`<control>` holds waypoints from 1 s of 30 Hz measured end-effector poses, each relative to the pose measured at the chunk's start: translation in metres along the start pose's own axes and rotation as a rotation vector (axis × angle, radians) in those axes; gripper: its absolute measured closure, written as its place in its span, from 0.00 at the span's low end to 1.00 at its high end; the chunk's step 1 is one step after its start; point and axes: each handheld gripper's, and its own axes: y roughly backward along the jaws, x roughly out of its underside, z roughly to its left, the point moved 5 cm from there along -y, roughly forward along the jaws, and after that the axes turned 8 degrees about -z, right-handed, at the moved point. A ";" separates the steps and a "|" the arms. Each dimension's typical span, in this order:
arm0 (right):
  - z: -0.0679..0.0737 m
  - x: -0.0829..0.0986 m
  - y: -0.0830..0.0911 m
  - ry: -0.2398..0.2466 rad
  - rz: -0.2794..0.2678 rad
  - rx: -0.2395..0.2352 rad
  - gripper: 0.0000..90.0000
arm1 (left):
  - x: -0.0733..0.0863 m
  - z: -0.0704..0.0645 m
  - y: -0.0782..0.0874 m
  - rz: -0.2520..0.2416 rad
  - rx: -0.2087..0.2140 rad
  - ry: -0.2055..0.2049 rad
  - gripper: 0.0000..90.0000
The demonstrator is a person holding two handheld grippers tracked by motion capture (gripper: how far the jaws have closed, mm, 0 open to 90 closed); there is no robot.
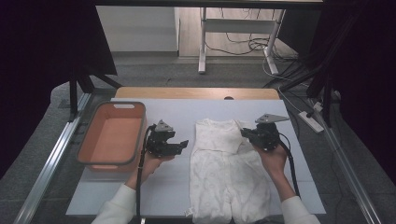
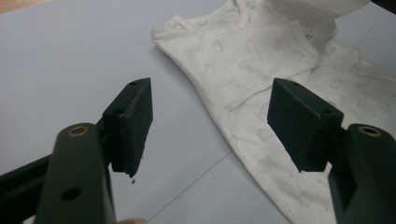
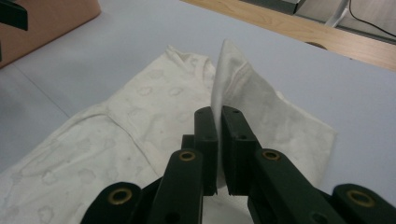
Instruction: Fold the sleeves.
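A white baby garment (image 1: 227, 172) with a faint print lies flat on the pale sheet, neck end away from the person. My right gripper (image 1: 247, 134) is shut on the garment's right sleeve (image 3: 233, 84), which stands up as a raised fold between the closed jaws. The gripper's own view shows the cloth (image 3: 154, 107) pinched at my right gripper (image 3: 218, 116). My left gripper (image 1: 180, 144) hovers open just left of the garment, jaws wide apart with nothing between them. In the left gripper view, my left gripper (image 2: 210, 112) points at the garment's near side edge (image 2: 243, 79).
An orange tub (image 1: 112, 135) with a grey rim stands at the left of the sheet, close to the left hand. The wooden table edge (image 1: 196, 92) runs along the far side. Beyond it are desk legs and floor cables (image 1: 243, 44).
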 end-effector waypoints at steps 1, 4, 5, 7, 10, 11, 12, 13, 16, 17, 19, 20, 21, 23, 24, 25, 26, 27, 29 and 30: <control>0.002 -0.001 -0.001 0.006 0.002 -0.004 0.94 | 0.000 0.000 0.000 0.000 0.000 0.000 0.36; 0.007 -0.003 -0.005 0.015 0.002 -0.012 0.94 | 0.000 0.000 0.000 -0.001 0.000 0.001 0.35; 0.008 -0.003 -0.006 0.017 0.002 -0.013 0.94 | 0.000 0.000 0.000 -0.001 0.000 0.001 0.35; 0.010 -0.004 -0.008 0.022 0.003 -0.017 0.94 | 0.000 0.000 0.000 -0.001 0.000 0.002 0.35; 0.014 -0.006 -0.010 0.028 0.004 -0.025 0.94 | 0.000 0.000 0.000 -0.001 0.000 0.002 0.35; 0.015 -0.006 -0.011 0.030 0.004 -0.028 0.94 | 0.000 0.000 0.000 -0.001 -0.001 0.003 0.35; 0.017 -0.007 -0.012 0.034 0.005 -0.031 0.94 | 0.000 0.000 0.000 -0.001 -0.001 0.003 0.35; 0.019 -0.007 -0.012 0.034 0.005 -0.033 0.94 | 0.000 0.000 0.000 -0.002 -0.001 0.003 0.35; 0.023 -0.009 -0.014 0.044 0.007 -0.042 0.94 | 0.000 0.000 0.000 -0.002 -0.001 0.004 0.35; 0.024 -0.009 -0.016 0.047 0.005 -0.047 0.94 | 0.000 0.000 0.000 -0.001 -0.001 0.003 0.36; 0.027 -0.009 -0.018 0.048 0.009 -0.053 0.94 | 0.000 0.000 0.000 -0.001 -0.001 0.004 0.35; 0.028 -0.009 -0.019 0.050 0.008 -0.056 0.94 | 0.000 0.000 0.000 -0.001 -0.001 0.004 0.35; 0.029 -0.009 -0.020 0.051 0.011 -0.058 0.94 | 0.000 0.000 0.000 0.000 -0.001 0.003 0.35; 0.030 -0.008 -0.023 0.052 0.018 -0.062 0.94 | 0.000 0.001 0.000 0.000 -0.001 0.004 0.35; 0.031 -0.008 -0.024 0.051 0.019 -0.063 0.94 | 0.000 0.001 0.000 0.000 -0.001 0.004 0.35; 0.032 -0.008 -0.025 0.050 0.023 -0.065 0.94 | 0.000 0.001 0.000 0.000 -0.001 0.003 0.35; 0.032 -0.007 -0.026 0.053 0.029 -0.067 0.94 | 0.000 0.001 0.000 0.000 -0.001 0.004 0.35; 0.033 -0.006 -0.027 0.055 0.031 -0.069 0.94 | 0.000 0.001 0.000 0.000 -0.001 0.004 0.35; 0.035 -0.006 -0.030 0.058 0.035 -0.074 0.94 | 0.000 0.001 0.000 0.000 -0.001 0.004 0.35; 0.036 -0.006 -0.030 0.060 0.038 -0.075 0.94 | 0.000 0.001 0.000 -0.001 -0.001 0.004 0.35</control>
